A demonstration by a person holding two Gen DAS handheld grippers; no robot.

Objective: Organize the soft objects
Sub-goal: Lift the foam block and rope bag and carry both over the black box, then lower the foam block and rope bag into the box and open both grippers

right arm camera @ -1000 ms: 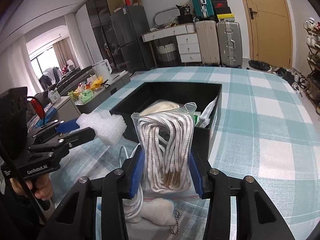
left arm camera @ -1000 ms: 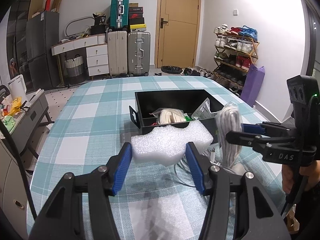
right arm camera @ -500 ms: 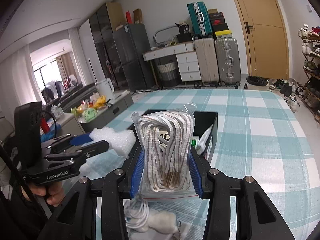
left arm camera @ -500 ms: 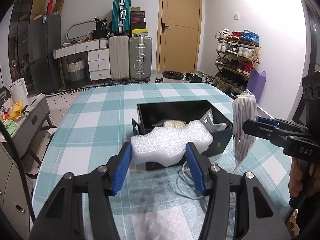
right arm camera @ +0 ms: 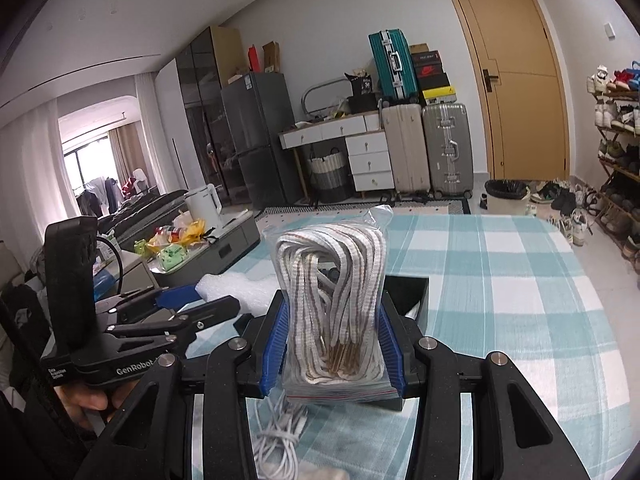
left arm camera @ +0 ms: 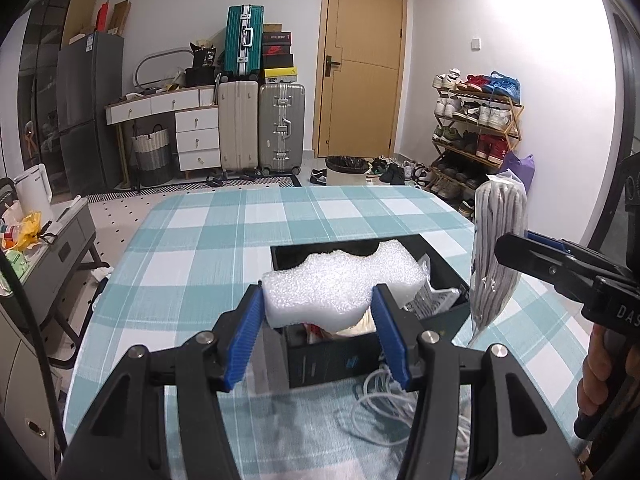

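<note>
L gripper: clamped on white foam block btwn blue pads; held above near end of black box
R gripper: clamped on clear zip bag of laces, bag upright; hangs over box's R side
Box: on teal-checked tablecloth; packets and pale bundle inside, partly hidden by foam
White cable: loose coil on cloth, just in front of box
Bkgd: suitcases by door; shoe rack at R wall

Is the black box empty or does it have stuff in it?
It has stuff in it. The black box shows plastic packets under the white foam the left claw holds.
</note>
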